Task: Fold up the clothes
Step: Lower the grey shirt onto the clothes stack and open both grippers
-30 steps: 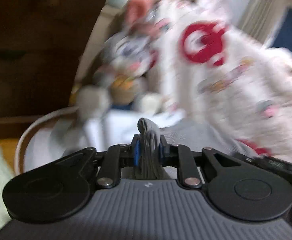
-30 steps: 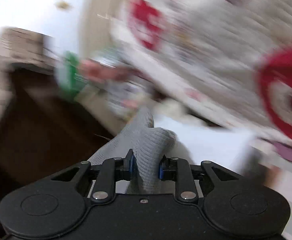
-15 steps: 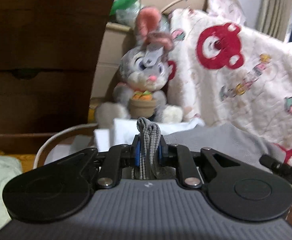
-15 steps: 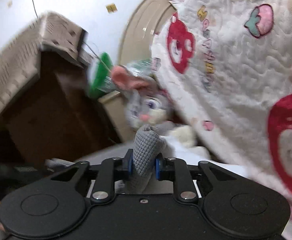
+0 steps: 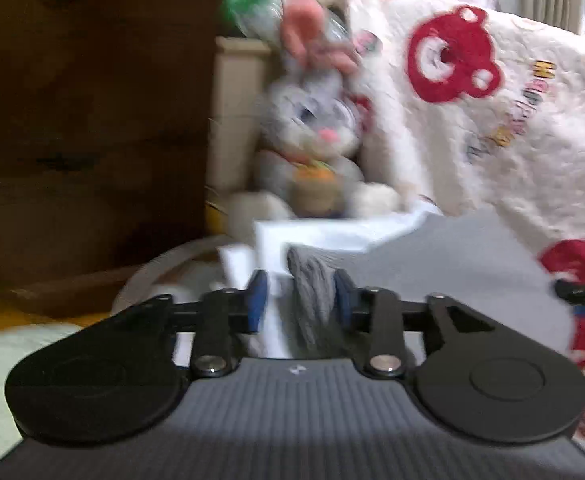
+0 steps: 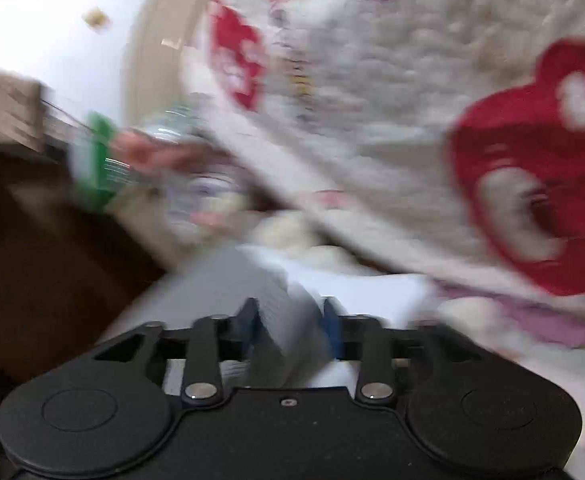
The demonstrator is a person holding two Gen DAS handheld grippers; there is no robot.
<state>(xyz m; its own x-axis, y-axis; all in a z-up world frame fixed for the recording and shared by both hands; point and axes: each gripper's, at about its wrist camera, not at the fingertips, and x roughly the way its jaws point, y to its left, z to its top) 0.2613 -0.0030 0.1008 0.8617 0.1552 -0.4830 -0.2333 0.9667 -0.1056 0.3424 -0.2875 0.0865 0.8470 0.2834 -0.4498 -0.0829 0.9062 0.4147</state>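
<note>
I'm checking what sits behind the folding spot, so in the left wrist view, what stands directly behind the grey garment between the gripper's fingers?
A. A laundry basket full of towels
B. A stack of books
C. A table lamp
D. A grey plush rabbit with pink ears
D: beyond the grey garment a grey plush rabbit with pink ears sits beside the white quilt printed with red bears.

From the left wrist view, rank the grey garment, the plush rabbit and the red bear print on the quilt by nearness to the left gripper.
1. Grey garment: between the left gripper's opening jaws.
2. Plush rabbit: straight ahead, beyond the white cloth.
3. Red bear print: upper right on the quilt, seemingly farthest.
</note>
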